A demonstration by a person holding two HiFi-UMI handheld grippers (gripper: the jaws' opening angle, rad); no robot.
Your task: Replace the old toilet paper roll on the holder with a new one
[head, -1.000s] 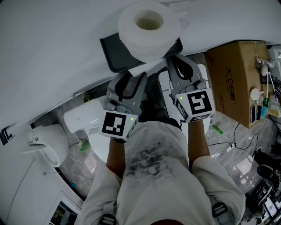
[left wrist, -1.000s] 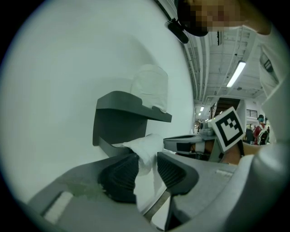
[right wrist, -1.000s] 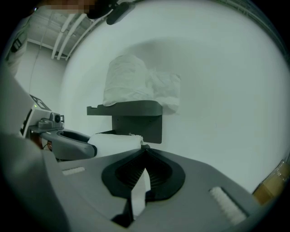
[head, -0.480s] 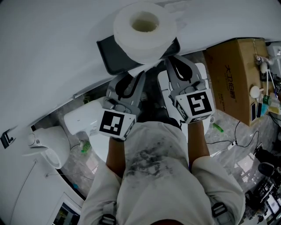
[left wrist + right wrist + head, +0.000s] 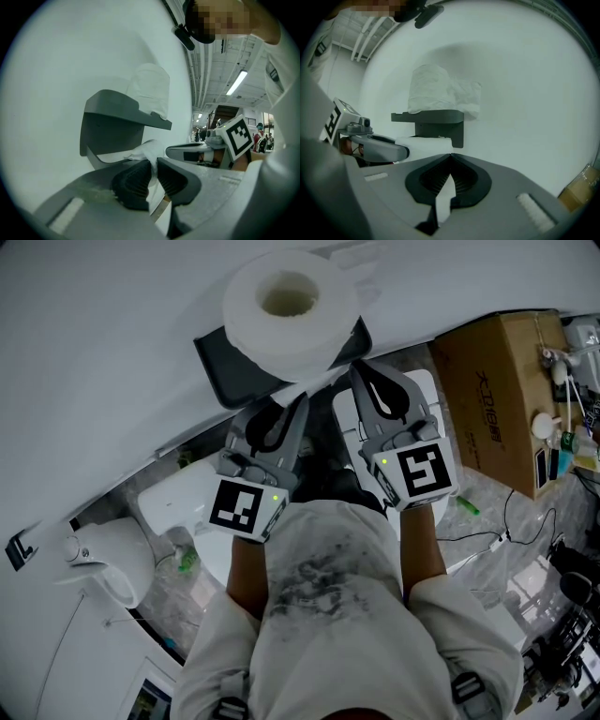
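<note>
The left gripper (image 5: 153, 165) has just been closing its fingers, which now pinch the loose paper end (image 5: 148, 149) under the holder (image 5: 117, 117). The right gripper (image 5: 451, 157) has its fingers pressed together, empty. A full roll (image 5: 291, 310) stands on the holder's top, so pulling out the old paper likely comes next.

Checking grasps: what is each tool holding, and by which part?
The left tool, its jaws just closing, pinches the loose paper end under the holder. The right tool is shut; whether it grips anything cannot be told.

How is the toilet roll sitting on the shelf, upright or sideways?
Upright: the toilet roll stands on end, core hole facing up.
</note>
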